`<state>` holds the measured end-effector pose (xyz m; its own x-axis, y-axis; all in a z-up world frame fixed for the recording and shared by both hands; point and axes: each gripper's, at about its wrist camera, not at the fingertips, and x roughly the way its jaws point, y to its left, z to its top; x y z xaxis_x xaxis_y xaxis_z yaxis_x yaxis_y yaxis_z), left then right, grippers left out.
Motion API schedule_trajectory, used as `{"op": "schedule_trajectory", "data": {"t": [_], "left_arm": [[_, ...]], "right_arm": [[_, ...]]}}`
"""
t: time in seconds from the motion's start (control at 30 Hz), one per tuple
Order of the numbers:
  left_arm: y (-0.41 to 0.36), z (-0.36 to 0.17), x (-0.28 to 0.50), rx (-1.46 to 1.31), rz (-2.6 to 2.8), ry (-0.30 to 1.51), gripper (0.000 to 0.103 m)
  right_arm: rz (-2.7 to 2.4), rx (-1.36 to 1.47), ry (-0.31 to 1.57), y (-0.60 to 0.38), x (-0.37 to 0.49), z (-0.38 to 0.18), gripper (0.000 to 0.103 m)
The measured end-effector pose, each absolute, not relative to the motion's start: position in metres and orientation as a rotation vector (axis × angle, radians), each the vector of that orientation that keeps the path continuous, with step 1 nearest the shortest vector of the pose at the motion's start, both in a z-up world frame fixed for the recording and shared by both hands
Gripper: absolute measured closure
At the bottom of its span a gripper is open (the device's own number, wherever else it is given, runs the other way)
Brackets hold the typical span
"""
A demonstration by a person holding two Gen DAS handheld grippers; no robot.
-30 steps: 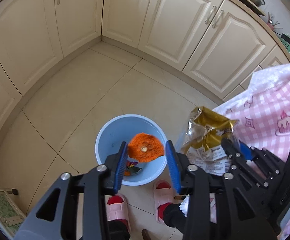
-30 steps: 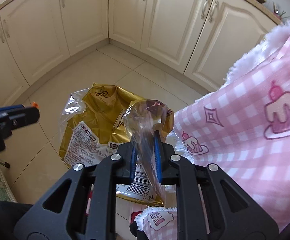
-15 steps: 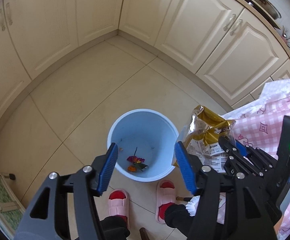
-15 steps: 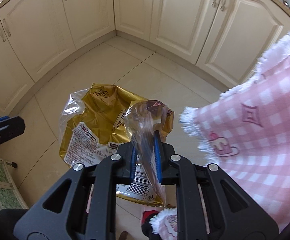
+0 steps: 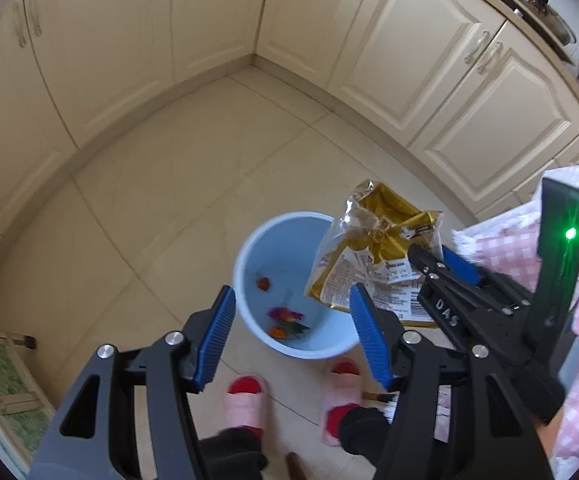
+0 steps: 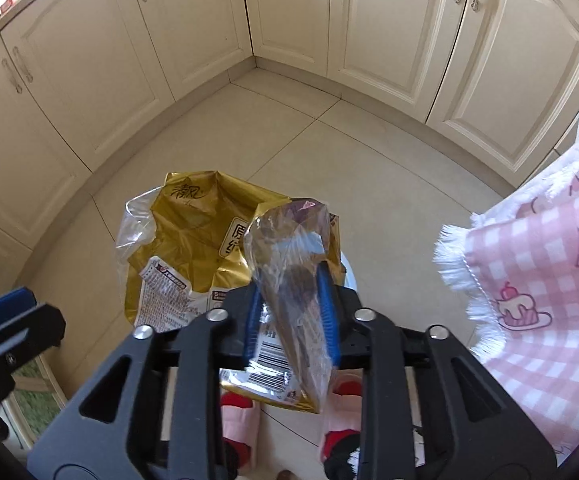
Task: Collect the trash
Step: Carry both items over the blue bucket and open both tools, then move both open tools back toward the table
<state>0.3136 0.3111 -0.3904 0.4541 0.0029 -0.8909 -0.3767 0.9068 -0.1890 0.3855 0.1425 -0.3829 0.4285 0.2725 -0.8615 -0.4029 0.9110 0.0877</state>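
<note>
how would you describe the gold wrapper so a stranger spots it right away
Find the blue bucket on the kitchen floor. The gold wrapper hangs over its right rim, between the right gripper's opening jaws. It is the only crinkled, shiny gold thing, with white printed panels.

Gold wrapper (image 6: 205,216); light-blue bin (image 5: 285,240); pink-checked cloth (image 6: 549,280); blue fingers (image 5: 215,340).

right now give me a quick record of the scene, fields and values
bin: blue bin on the floor, small scraps inside
wrapper: gold wrapper over the bin's right rim, between the right tool's pads
right tool: jaws opening
left tool: open, empty, above the bin
slippers: pink slippers beside the bin
cloth: pink checked cloth at right
</note>
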Motion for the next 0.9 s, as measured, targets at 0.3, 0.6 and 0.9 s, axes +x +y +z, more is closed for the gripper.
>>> {"op": "schedule_trajectory", "data": {"t": [0.3,0.6,0.9], "left_arm": [[0.314,-0.383,0.306,-0.388,0.236,1.071,0.045],[0.306,-0.343,0.29,-0.376,0.222,1.004,0.044],[0.26,-0.239,0.255,-0.319,0.154,0.796,0.041]], "right_arm": [[0.431,-0.1,1.032,0.14,0.379,-0.373,0.045],[0.442,-0.128,0.892,0.127,0.343,-0.306,0.045],[0.39,-0.112,0.628,0.072,0.283,-0.191,0.045]]}}
